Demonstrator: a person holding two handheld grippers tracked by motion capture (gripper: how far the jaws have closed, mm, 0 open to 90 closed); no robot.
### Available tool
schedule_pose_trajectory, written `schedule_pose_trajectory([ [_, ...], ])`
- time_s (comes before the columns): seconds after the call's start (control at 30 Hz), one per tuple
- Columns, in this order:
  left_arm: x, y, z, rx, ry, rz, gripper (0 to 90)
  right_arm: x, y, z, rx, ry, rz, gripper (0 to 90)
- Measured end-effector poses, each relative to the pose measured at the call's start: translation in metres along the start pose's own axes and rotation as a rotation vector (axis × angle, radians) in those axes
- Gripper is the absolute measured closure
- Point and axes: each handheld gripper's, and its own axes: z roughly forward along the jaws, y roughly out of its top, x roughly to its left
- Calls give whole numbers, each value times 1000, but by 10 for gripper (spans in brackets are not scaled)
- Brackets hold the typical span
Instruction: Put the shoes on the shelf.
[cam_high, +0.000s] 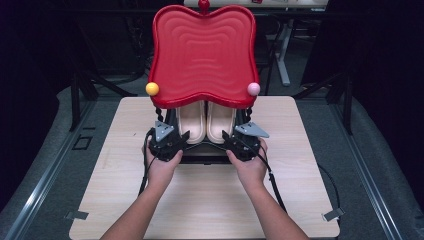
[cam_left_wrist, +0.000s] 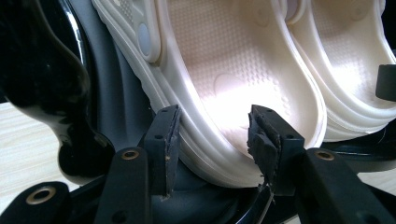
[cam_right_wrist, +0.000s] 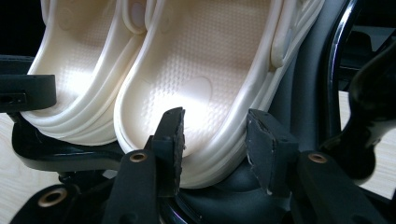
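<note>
Left gripper (cam_left_wrist: 212, 135): jaws wide, straddling left slipper (cam_left_wrist: 224, 79) heel rim | Right gripper (cam_right_wrist: 215, 140): jaws wide, straddling right slipper (cam_right_wrist: 201, 74) heel | Slippers: side by side on black rack (cam_right_wrist: 60, 154) under red tray (cam_high: 202, 55)

2 cream clogs (cam_high: 207, 121), 1 red tray (cam_high: 202, 55), 2 balls (cam_high: 152, 88), 1 table (cam_high: 210, 200).

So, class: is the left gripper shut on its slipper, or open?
Open. The left gripper has its jaws either side of the left slipper's heel wall, with gaps showing at both pads.
</note>
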Motion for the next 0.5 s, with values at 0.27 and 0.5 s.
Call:
schedule_pose_trajectory([
  [0.27,0,-1,0,-10,1,-13,540,0,-1,0,-4,4,2,569],
  [0.5,1,0,0,-2,-9,-1,541,0,1,0,5,6,-26,571],
])
